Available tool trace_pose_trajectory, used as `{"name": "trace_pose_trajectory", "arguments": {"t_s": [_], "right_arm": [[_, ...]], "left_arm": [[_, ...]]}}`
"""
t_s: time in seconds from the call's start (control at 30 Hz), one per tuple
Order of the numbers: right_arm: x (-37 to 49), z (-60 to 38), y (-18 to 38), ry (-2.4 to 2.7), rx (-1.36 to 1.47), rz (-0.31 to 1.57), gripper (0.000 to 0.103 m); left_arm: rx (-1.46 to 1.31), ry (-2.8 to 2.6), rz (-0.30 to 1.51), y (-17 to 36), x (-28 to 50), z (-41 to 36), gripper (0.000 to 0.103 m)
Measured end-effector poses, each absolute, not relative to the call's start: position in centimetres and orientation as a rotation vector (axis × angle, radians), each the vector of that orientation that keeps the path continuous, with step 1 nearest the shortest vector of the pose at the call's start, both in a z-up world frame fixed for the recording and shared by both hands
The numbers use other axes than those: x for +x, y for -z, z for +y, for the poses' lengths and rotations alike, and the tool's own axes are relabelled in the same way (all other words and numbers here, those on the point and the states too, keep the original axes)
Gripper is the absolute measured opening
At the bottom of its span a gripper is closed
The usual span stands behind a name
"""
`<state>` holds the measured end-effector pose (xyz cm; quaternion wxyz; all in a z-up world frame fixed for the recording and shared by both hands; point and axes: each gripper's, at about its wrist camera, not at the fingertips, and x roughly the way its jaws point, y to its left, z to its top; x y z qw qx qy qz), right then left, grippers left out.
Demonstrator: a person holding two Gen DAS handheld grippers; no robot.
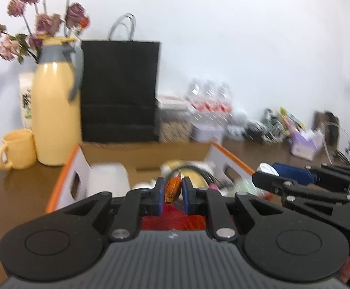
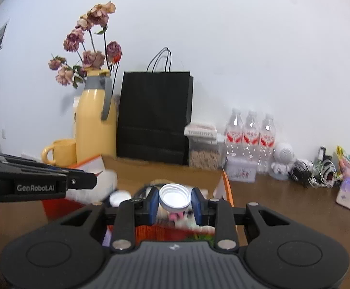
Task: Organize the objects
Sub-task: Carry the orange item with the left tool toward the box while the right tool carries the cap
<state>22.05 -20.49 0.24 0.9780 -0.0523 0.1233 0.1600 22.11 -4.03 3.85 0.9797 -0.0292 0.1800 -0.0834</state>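
Box (image 1: 136, 155): open-topped, on the table directly below and ahead of both grippers.
Left gripper (image 1: 173, 191): clamped on a small orange-brown wrapped item (image 1: 173, 189) — held above the box interior.
Right gripper (image 2: 175, 201): closed on a white lid (image 2: 175, 198), open face toward the camera — also held over the box.
Nearer arm: cannot be told; both are judged ready for release into the box.
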Motion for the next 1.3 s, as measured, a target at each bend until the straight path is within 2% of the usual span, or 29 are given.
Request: {"name": "trace_pose_trajectory", "arguments": {"t_s": [0.23, 0.5, 0.8, 0.83, 0.9, 0.93, 0.97, 1.0, 1.03, 1.07, 1.3], "right_arm": [[27.3, -18.6, -1.3, -0.311, -0.069, 0.261, 0.028], [31.3, -18.4, 0.9, -0.278, -0.037, 0.318, 0.028], [31.9, -18.8, 2.0, -0.276, -0.040, 0.370, 0.028], [31.9, -18.8, 2.1, -0.280, -0.041, 0.374, 0.028], [31.6, -18.8, 2.1, -0.278, -0.044, 0.374, 0.038], [31.5, -18.8, 2.1, -0.277, -0.044, 0.371, 0.052], [31.4, -18.9, 2.1, -0.274, -0.041, 0.363, 0.069], [31.2, -18.9, 2.0, -0.268, -0.039, 0.353, 0.079], [31.0, -19.0, 2.0, -0.264, -0.038, 0.343, 0.096], [30.9, -19.0, 1.9, -0.260, -0.038, 0.332, 0.102], [30.3, -18.9, 1.6, -0.258, -0.047, 0.321, 0.103]], "left_arm": [[-0.091, 0.101, 0.350, -5.0, 26.5, -3.0, 0.016], [-0.107, 0.050, 0.387, -3.0, 31.1, -2.7, 0.016], [-0.069, 0.036, 0.395, -2.1, 31.5, -2.7, 0.016], [-0.067, 0.031, 0.387, -2.1, 31.4, -2.7, 0.020], [-0.066, 0.021, 0.377, -2.2, 31.1, -2.7, 0.051], [-0.062, 0.003, 0.364, -2.3, 30.9, -2.7, 0.075], [-0.047, -0.028, 0.347, -2.4, 30.7, -2.8, 0.094], [-0.028, -0.063, 0.328, -2.4, 30.5, -3.0, 0.102], [-0.015, -0.092, 0.305, -2.5, 30.3, -3.2, 0.103], [-0.009, -0.101, 0.288, -2.5, 30.1, -3.3, 0.103], [-0.014, -0.086, 0.295, -2.6, 29.9, -3.4, 0.103]]}}
